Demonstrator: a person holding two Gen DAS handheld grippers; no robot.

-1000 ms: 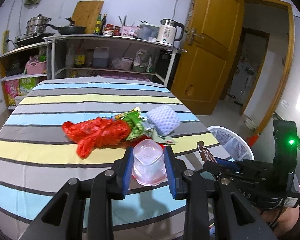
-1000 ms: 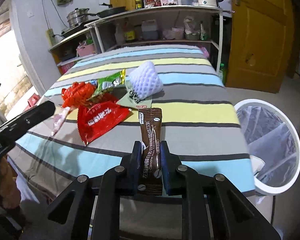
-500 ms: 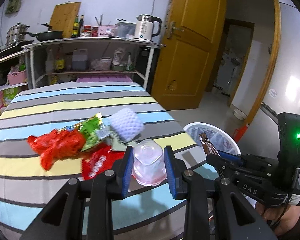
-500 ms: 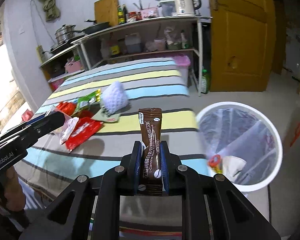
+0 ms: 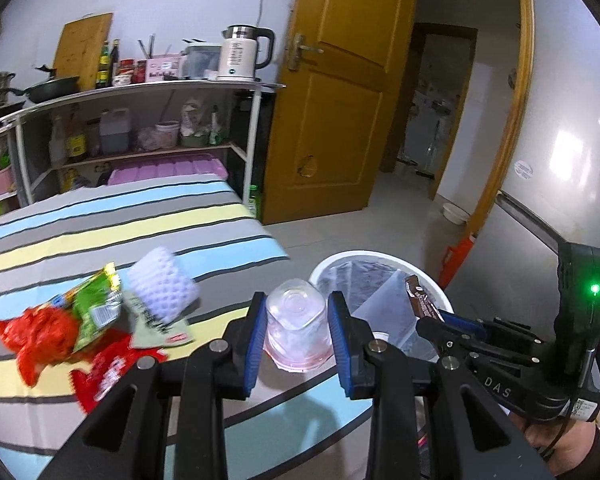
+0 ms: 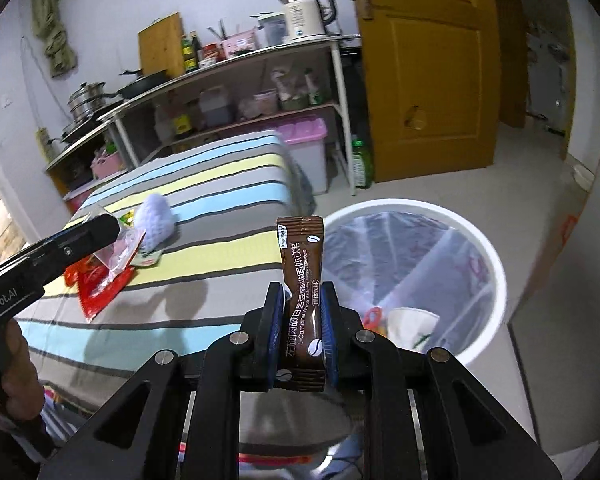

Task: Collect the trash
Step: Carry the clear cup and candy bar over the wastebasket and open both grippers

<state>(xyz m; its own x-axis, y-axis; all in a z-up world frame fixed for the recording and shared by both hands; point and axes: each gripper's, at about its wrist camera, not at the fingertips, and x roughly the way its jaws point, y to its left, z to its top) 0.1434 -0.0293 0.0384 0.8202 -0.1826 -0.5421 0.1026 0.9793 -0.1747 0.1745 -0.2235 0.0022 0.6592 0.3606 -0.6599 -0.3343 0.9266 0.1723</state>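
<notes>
Brown coffee sachet (image 6: 302,304) stands upright, long axis vertical, pinched in the right gripper (image 6: 300,336). The white bin (image 6: 488,276) lies just beyond it, right of centre, nothing between. The left gripper (image 5: 298,334) clamps a clear plastic cup (image 5: 296,326) over the table edge (image 5: 260,412); the bin sits to its upper right. 3 or more wrappers (image 5: 56,332) lie lower left.

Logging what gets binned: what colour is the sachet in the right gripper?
Dark brown with white lettering; the sachet shows best in the right wrist view.
</notes>
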